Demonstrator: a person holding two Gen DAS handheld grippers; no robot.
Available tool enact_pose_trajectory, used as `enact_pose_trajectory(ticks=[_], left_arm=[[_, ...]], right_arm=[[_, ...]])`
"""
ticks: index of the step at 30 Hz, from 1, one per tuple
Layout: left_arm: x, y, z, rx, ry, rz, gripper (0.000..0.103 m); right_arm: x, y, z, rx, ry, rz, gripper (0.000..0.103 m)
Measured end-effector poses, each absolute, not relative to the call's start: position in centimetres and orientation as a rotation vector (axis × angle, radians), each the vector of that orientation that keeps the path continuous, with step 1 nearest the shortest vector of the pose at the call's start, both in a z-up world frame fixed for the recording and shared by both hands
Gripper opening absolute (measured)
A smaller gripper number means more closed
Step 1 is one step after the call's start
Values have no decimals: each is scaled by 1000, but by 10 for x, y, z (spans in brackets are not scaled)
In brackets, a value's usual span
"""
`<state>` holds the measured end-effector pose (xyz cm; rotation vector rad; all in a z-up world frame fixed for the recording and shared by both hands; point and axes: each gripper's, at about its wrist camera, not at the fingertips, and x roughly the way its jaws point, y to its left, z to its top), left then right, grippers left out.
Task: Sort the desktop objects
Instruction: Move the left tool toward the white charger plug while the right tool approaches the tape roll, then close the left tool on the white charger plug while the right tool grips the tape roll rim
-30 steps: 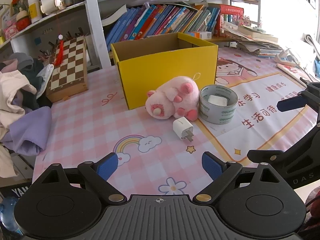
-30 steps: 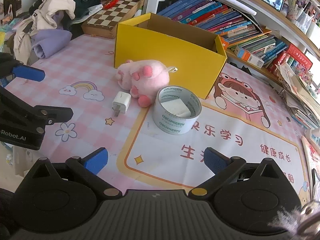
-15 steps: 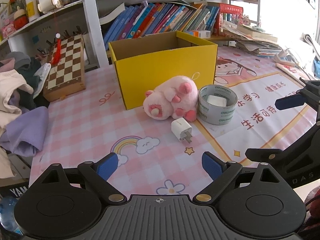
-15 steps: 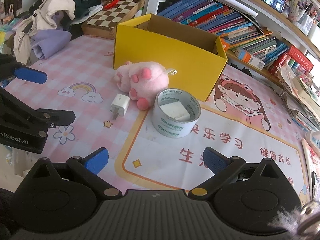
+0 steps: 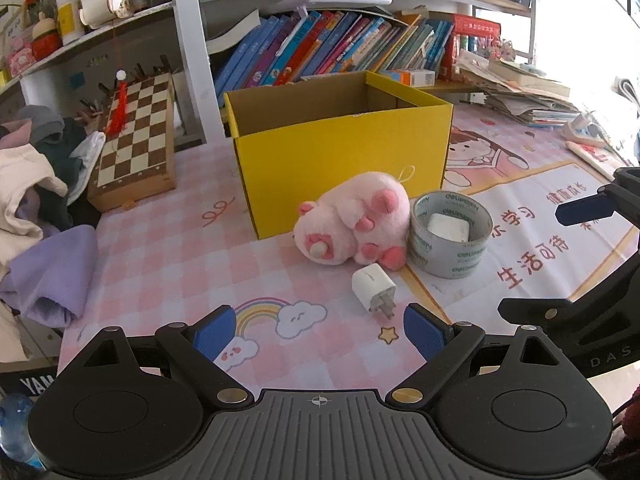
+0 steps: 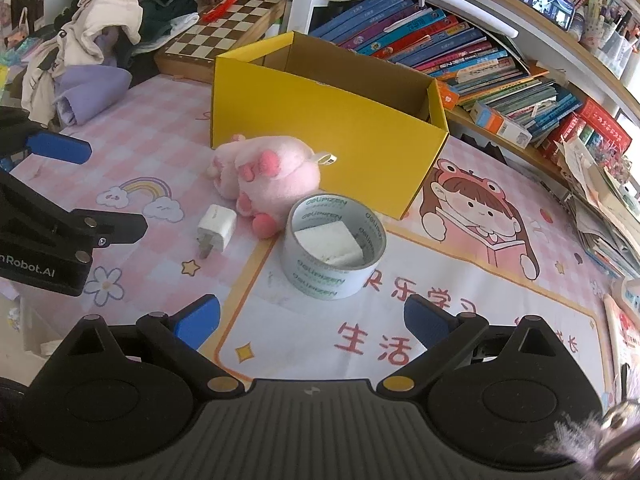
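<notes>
Both the left gripper (image 5: pixel 319 330) and the right gripper (image 6: pixel 312 322) hover with jaws spread wide and empty. On the pink checked surface (image 5: pixel 172 248), a pink plush toy (image 5: pixel 352 220), a white plug adapter (image 5: pixel 374 287) and a grey tape roll (image 5: pixel 450 234) lie before the open yellow cardboard box (image 5: pixel 340 160).

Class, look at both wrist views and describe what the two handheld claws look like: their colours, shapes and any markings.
Both claws match. The left claw has a black ribbed body, two round black housings, angular black linkage arms with brass-coloured and silver pivot pins, and blue finger pads. The right claw is built the same. White lettering ending "Robot.AI" shows on the left claw's side in the right wrist view.
</notes>
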<state>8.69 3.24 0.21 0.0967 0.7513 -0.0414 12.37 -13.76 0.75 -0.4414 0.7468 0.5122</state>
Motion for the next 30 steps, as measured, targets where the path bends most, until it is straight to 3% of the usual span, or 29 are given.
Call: enact_pose_trajectory(ticks=[24,30], left_arm=[[129,17,-11,96,797,-35,92],[138,15,-22,62,848,-43,82]], right_arm=[[185,-141,-3,-434,807,592,93],[197,-141,-7,-437,830,616,93]])
